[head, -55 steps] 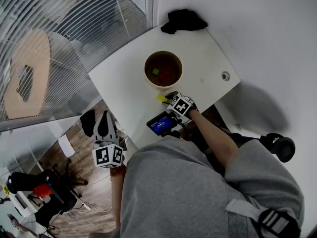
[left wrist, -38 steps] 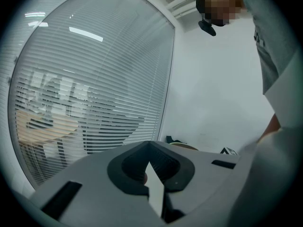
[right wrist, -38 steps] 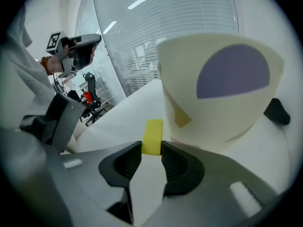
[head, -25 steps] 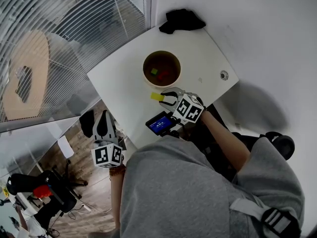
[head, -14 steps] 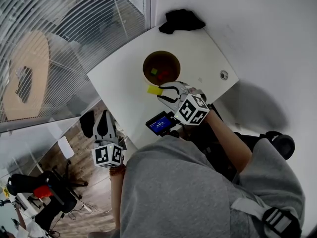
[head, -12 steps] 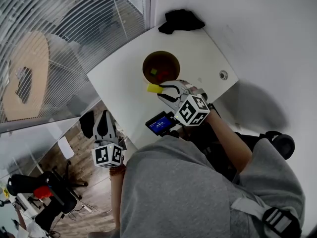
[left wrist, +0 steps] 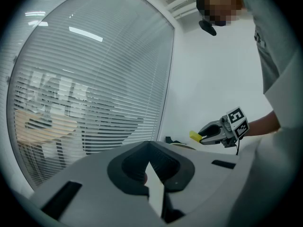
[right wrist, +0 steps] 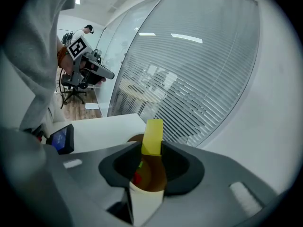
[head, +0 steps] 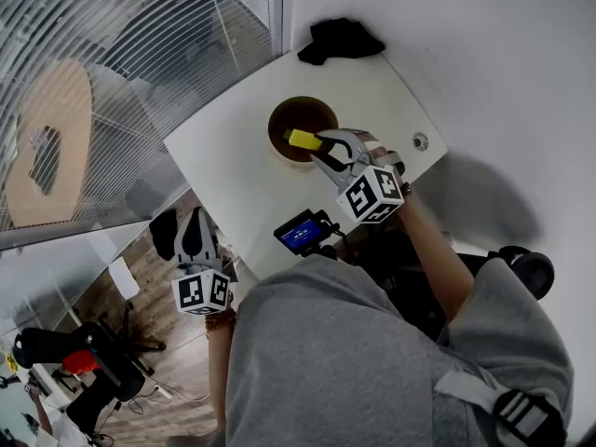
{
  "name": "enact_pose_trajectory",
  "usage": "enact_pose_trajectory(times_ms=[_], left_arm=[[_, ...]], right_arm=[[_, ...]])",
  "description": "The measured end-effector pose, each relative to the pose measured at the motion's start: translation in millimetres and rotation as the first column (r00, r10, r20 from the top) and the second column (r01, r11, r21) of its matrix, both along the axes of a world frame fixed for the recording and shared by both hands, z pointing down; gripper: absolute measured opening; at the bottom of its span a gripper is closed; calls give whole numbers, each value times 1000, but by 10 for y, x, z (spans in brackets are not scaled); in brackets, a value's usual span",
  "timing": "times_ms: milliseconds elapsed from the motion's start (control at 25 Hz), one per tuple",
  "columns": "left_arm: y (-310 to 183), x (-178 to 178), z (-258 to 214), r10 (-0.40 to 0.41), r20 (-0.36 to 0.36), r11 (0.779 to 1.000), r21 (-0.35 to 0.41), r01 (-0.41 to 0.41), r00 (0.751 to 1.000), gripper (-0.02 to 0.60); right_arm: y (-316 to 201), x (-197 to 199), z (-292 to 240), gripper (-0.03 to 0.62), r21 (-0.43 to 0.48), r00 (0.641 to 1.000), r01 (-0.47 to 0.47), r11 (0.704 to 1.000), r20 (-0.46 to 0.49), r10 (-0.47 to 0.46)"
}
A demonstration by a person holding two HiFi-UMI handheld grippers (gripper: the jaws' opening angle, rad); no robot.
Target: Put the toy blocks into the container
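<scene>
Right gripper (head: 322, 143) had the yellow block (head: 302, 139) pinched right above the cup (head: 282, 155); left gripper (head: 197, 235) hung closed and empty beside the table (head: 233, 152).

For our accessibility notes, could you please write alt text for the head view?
Seen from above, the right gripper holds a yellow block over a round container on a white table. The left gripper hangs beyond the table's near edge, over the floor, and a black cloth lies at the table's far corner.
</scene>
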State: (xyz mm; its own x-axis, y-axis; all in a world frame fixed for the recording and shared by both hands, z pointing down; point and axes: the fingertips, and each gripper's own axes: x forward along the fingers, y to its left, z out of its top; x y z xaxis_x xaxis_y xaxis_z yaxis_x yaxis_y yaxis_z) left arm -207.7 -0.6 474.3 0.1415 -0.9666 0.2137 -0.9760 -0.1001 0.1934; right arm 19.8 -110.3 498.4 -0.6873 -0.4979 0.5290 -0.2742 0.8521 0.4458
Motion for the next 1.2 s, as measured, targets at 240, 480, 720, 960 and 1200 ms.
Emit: enact_pose_trajectory(times_ms=[240,480,720,960,1200], left_arm=[[3,-4,-15,-2,1,1000,-1,2,1000,6],[5,-5,-8,-4,2,1000,-2,4,1000,6],[0,-26,-15,-7,4,1000,-6,7,1000,6],[-9,-8,7,-3,5,1000,-9,3,1000,6],[-24,3,5,2,4,1000,-8,-1,1000,6]], right_arm=[[-211,136,-12,141,16,998,-58,998,-11,58],[-342,200,41,141,2,994,-109,994,-8,109],[-419,254,100,141,-35,988,-154,987,7,155],[-430,279,177,144,-87,986,-165,982,22,168],[-408,253,154,187,-160,976,-178,971,94,194]])
